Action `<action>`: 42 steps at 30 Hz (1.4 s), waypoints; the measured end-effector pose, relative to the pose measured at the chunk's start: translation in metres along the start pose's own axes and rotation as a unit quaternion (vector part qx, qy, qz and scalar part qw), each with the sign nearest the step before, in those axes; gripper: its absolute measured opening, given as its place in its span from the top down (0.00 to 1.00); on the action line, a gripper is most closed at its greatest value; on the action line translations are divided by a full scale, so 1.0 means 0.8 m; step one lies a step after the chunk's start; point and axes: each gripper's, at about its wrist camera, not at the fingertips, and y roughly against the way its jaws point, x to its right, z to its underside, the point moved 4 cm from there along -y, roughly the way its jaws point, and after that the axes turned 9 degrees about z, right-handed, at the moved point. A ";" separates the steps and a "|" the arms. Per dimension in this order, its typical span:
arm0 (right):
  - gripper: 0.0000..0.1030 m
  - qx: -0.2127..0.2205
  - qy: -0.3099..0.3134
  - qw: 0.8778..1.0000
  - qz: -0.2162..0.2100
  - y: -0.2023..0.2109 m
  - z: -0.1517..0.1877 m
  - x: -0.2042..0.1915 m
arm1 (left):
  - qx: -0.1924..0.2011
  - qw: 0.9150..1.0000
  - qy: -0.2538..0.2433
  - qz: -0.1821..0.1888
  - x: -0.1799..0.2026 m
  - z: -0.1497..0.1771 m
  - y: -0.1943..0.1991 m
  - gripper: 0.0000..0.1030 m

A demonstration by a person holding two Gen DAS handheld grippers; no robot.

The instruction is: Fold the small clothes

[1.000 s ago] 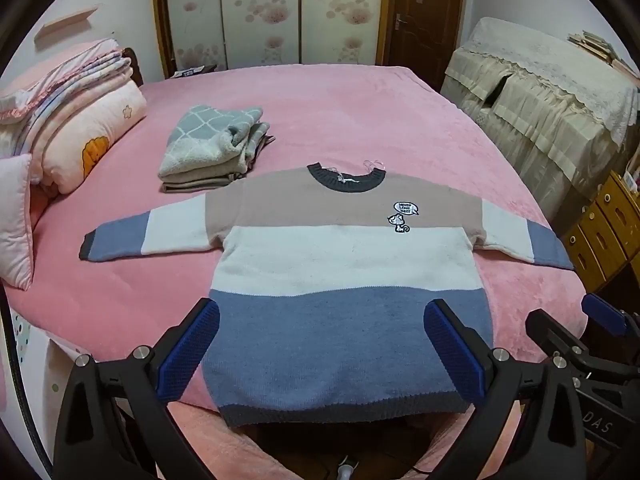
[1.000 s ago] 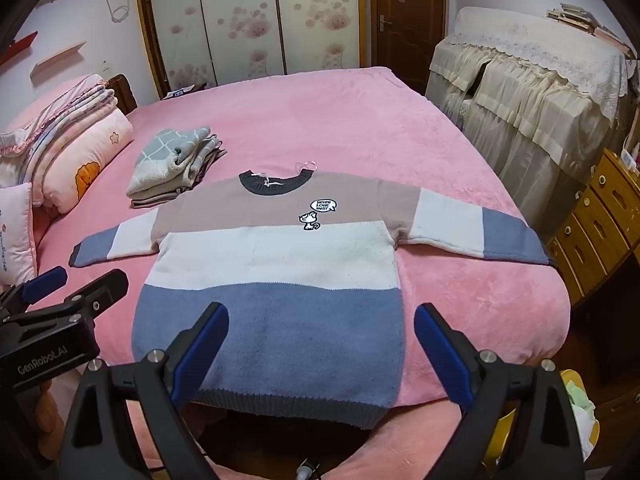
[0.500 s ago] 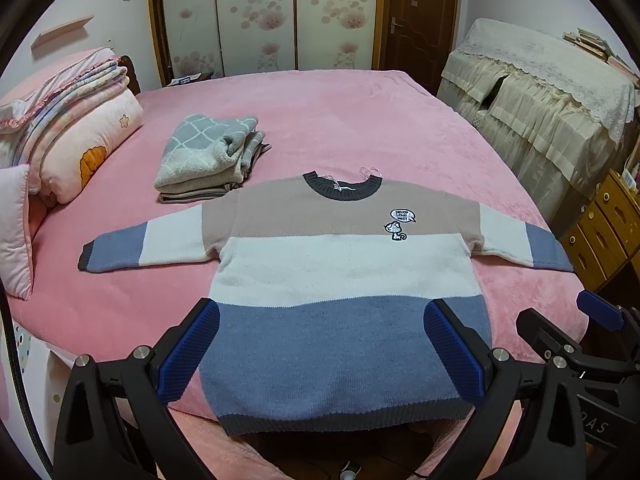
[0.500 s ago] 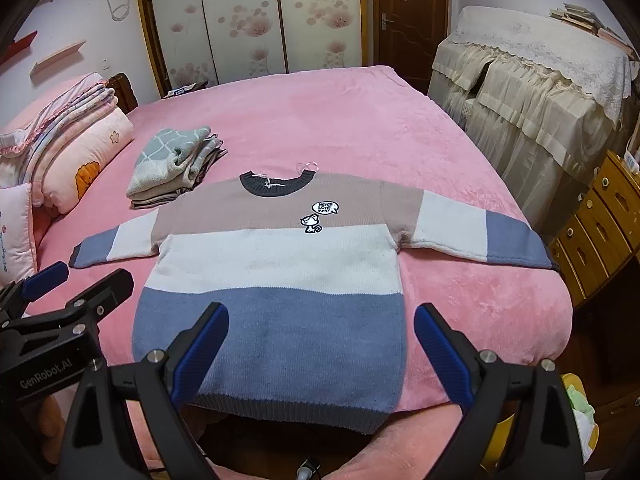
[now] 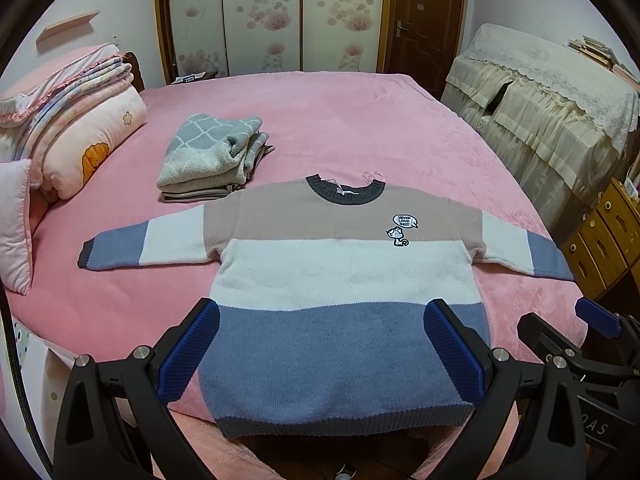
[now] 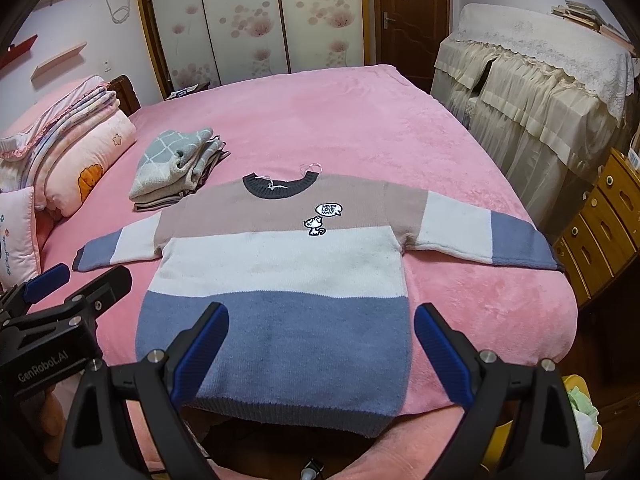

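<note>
Right wrist: sweater (image 6: pixel 280 272) hem overhanging bed (image 6: pixel 360 120)

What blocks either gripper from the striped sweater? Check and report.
Nothing visible does. The striped sweater lies flat on the pink bed, both the left gripper and the right gripper open above its hem. The folded clothes sit off beyond its sleeve.

Pink bed (image 5: pixel 360 120), quilts (image 5: pixel 72 120) left, dresser (image 6: pixel 600 232) rt.

Your left gripper (image 5: pixel 320 346) and right gripper (image 6: pixel 320 350) are matte black frames with silver screws, ribbed blue finger pads (image 6: pixel 200 354) and white "GenRobot.AI" lettering.
</note>
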 end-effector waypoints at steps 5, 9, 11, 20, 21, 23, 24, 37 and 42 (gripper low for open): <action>0.08 0.000 0.000 1.000 -0.001 0.000 -0.001 0.000 | 0.001 1.000 -0.003 -0.001 0.002 -0.001 0.002 0.01; 0.08 0.006 0.002 1.000 0.000 0.002 -0.005 -0.003 | 0.001 1.000 -0.002 0.000 0.004 -0.003 0.003 0.01; 0.08 0.008 0.003 1.000 -0.001 0.003 -0.007 -0.006 | 0.001 1.000 -0.003 0.000 0.004 -0.003 0.004 0.01; 0.08 0.012 0.004 1.000 -0.004 0.006 -0.005 -0.002 | 0.006 1.000 -0.005 -0.001 0.008 -0.003 0.005 0.01; 0.08 0.011 0.004 1.000 -0.003 0.006 -0.005 -0.002 | 0.006 1.000 -0.005 -0.001 0.009 -0.003 0.006 0.01; 0.08 0.011 0.003 1.000 -0.004 0.006 -0.005 -0.001 | 0.007 1.000 -0.006 -0.001 0.011 -0.002 0.007 0.01; 0.08 0.011 0.002 1.000 -0.004 0.007 -0.006 -0.002 | 0.007 1.000 -0.006 -0.001 0.011 -0.002 0.007 0.01; 0.08 0.013 0.000 1.000 -0.005 0.007 -0.003 0.003 | 0.010 1.000 -0.008 0.000 0.018 -0.003 0.012 0.01; 0.08 0.018 -0.002 1.000 -0.005 0.011 -0.004 0.013 | 0.009 1.000 -0.007 0.001 0.024 -0.005 0.014 0.01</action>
